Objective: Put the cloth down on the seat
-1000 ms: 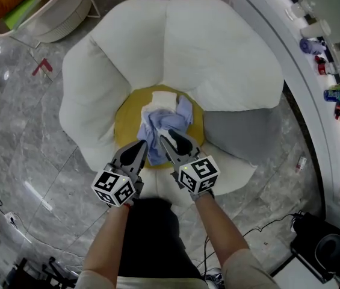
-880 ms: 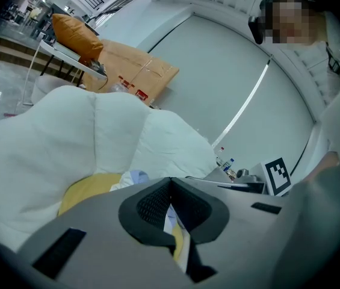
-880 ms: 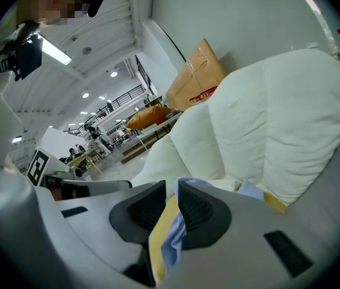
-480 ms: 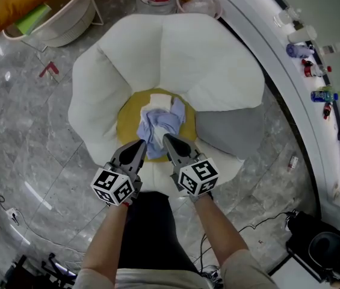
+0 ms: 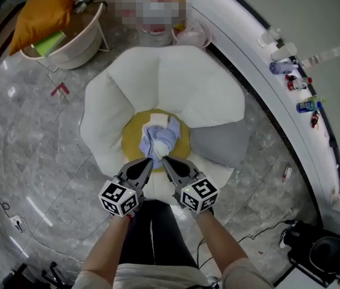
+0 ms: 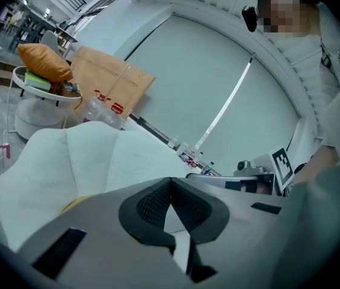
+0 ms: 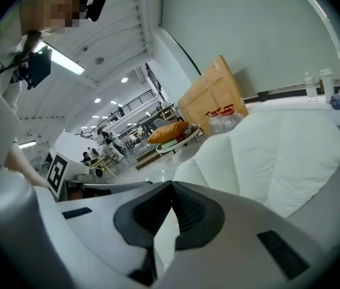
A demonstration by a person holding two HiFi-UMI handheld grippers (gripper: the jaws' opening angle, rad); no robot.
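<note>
Cloth: the crumpled pale-blue-and-white cloth (image 5: pixel 159 138) lies on the round yellow seat (image 5: pixel 130 140) at the centre of the white petal-backed armchair (image 5: pixel 200 89), with nothing holding it.
Left hand-held gripper (image 5: pixel 147 163): its jaws are pressed together and empty, as the left gripper view shows (image 6: pixel 171 184).
Right hand-held gripper (image 5: pixel 168 162): its jaws also meet tip to tip with nothing between them (image 7: pixel 172 186).
Bearing: in the head view the cloth sits at 12 o'clock from both tips, just beyond them.
Long axis: the bundle runs roughly from 1 to 7 o'clock, and its near end points into the gap between the two tools.
Nearer hand: they look about equally near, and I cannot pick one.
Neighbour: a grey cushion (image 5: pixel 218 144) lies at 4 o'clock of the seat, apart from the cloth.
Judgement: the placing looks done. What remains would be drawing both tools back toward 6 o'clock.
</note>
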